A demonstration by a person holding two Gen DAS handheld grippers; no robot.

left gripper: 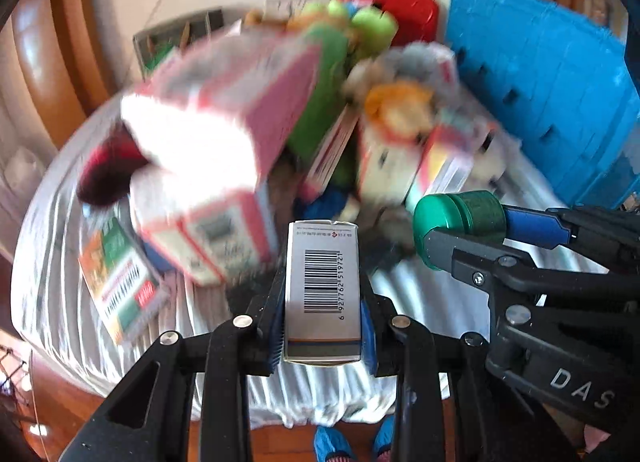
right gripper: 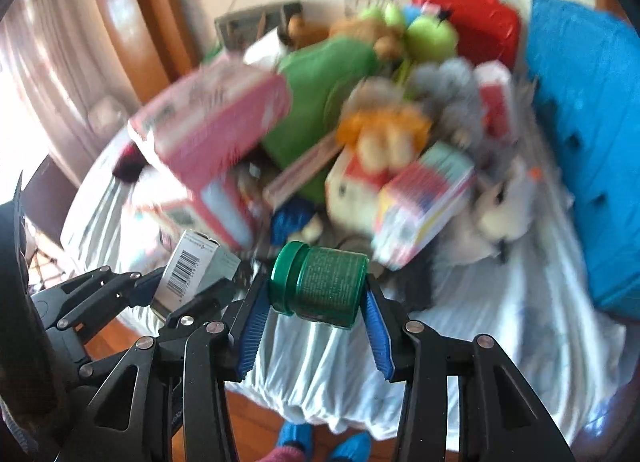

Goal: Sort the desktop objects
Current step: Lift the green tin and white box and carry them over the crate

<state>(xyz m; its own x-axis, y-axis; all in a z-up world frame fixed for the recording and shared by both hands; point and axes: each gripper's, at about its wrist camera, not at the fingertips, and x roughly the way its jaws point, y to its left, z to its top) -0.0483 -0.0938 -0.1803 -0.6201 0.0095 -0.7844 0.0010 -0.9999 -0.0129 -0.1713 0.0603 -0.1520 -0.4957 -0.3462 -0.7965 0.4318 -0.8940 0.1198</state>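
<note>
Left gripper clamped on a small silver-grey cardboard carton, barcode face up, flat rectangular sides pinched between the blue ribbed pads; the carton stands out forward past the fingertips. Right gripper closed on a green jar, lying sideways between the pads: smooth glossy lid toward the left finger, printed label round the cylindrical body. Both grippers sit just beside each other, the right one close on the left one's right; in the left wrist view the jar shows just right of the carton, the two apart. Beneath both, a white cloth, pleated and glossy, draped over the near table edge; wood floor and blue shoe covers below that edge. Ahead of the fingertips a dense blurred heap: a pink cardboard box ahead and left, a green plush toy straight ahead, a grey fuzzy toy with an orange-and-cream one in front of it, ahead and right. Far right, a blue plastic crate, slotted wall. Behind the heap, a red plastic case with a handle. Bare cloth lies only in the strip directly under the grippers and off to the right, before the crate.
</note>
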